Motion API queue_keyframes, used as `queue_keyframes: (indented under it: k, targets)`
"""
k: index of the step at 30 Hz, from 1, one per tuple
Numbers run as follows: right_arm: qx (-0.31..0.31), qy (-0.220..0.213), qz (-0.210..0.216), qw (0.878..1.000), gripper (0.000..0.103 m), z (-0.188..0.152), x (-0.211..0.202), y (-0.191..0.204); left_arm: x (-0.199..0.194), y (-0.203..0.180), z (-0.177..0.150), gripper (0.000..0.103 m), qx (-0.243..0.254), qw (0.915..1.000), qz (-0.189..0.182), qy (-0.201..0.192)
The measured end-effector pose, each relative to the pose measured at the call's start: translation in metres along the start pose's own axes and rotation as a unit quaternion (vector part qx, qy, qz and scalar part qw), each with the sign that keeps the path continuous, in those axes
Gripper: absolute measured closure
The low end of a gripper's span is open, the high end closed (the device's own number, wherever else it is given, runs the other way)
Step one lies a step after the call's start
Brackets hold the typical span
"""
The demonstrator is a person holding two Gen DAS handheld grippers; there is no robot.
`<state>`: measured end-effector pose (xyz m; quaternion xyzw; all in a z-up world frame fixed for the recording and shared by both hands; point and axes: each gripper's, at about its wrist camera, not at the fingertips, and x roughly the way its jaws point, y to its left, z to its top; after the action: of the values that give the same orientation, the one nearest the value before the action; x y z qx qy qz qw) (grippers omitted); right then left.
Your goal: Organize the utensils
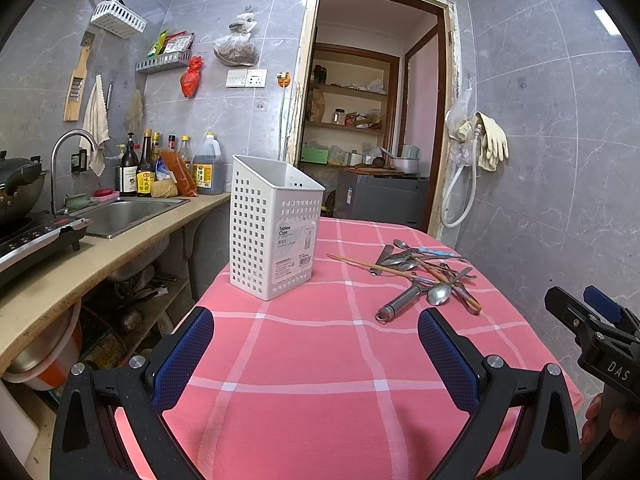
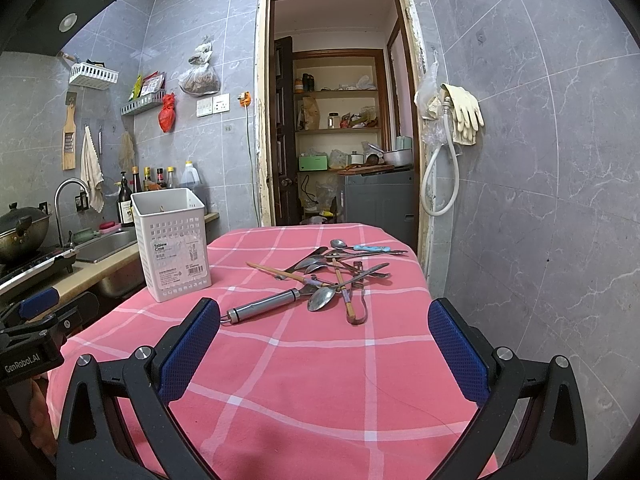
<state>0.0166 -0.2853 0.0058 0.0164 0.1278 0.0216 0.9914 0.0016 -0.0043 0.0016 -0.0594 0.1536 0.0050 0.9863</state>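
Lying tangled, steel utensils [image 2: 332,276], white perforated holder [image 2: 172,240] upright, both tools released

- My left gripper [image 1: 316,356]: black moulded frame with two angled fingers, each lined on its inner face with a blue, fine-mesh textured pad [image 1: 185,356].
- Round silver screw heads [image 1: 136,361] sit at the finger pivots, two per side.
- Triangular cut-outs mark the outer frame arms.
- My right gripper [image 2: 324,350]: same black frame, blue pads [image 2: 460,354] and silver screws.
- Side view of the right unit shows white "DAS" lettering on the black body and a blue lever.
- The left unit's body carries white "GenRobot.AI" lettering.
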Motion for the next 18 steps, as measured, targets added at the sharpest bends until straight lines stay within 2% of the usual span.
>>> queue_keyframes:
  k: [11,18]
  targets:
    - [-0.002,-0.001,-0.001,1.000,0.001,0.003,0.000,-0.003,0.002,-0.009,-0.002,0.000,0.009,1.0000,-0.002,0.001]
    - [-0.003,-0.011,-0.005,1.000,0.001,0.012,0.001,-0.010,0.008,-0.015,0.009,0.000,0.008,0.9997,-0.021,0.000]
